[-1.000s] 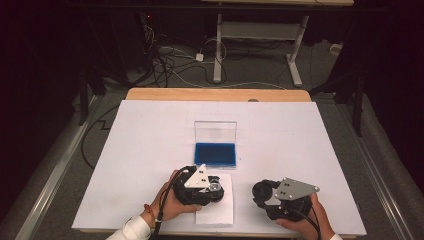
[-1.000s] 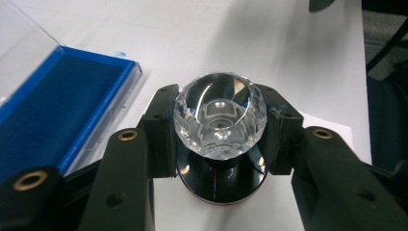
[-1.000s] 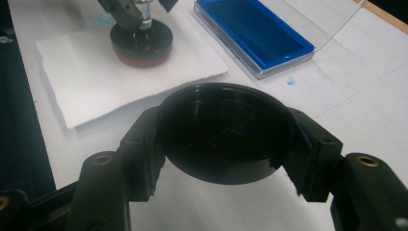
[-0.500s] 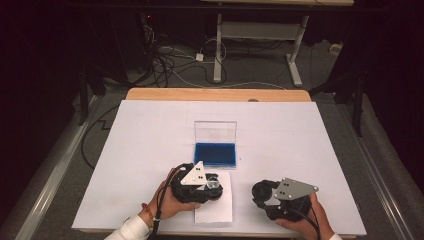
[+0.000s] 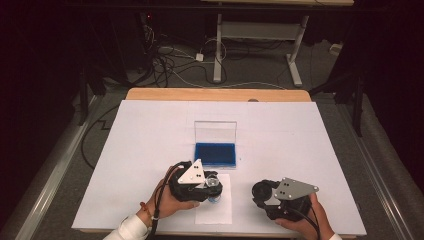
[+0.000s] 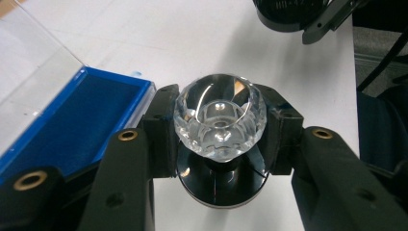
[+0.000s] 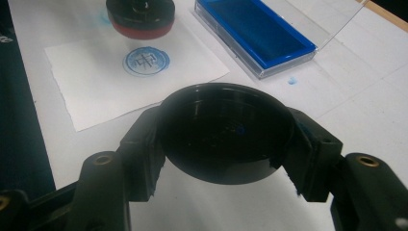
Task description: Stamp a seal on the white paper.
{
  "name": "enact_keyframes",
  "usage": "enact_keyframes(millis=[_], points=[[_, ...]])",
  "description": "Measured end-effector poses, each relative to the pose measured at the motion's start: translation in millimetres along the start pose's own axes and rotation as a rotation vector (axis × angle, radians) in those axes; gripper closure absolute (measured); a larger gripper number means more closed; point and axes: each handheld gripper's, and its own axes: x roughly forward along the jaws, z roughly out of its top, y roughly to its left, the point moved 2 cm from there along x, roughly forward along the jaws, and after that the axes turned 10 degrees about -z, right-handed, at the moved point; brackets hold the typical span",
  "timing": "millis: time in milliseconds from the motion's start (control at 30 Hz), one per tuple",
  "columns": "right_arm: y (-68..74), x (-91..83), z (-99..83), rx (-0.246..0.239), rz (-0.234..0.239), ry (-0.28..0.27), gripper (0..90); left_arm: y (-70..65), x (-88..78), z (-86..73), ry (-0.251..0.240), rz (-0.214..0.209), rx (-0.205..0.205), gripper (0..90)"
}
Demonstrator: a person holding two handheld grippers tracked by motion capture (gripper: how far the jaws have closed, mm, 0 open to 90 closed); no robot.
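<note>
Left gripper (image 6: 219, 144) clenched on clear faceted stamp knob (image 6: 220, 115), round stamp upright over white paper sheet (image 7: 120, 72), blue ink pad (image 5: 215, 154) just beyond. Right gripper (image 7: 226, 139) grasps black round cap (image 7: 226, 132), off to stamp's right.

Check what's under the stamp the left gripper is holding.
Beneath the stamp lies a white paper sheet carrying one round blue imprint, which sits just beside the stamp's base. The base hides the paper directly below, so whether it touches the sheet can't be told.
</note>
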Motion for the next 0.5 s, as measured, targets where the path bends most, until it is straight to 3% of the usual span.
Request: enact_keyframes(millis=[500], points=[[-0.9,-0.8,0.4,-0.001,-0.002,-0.003,38.6,3.3,-32.8,3.2,-0.072,0.055,-0.008,54.4]])
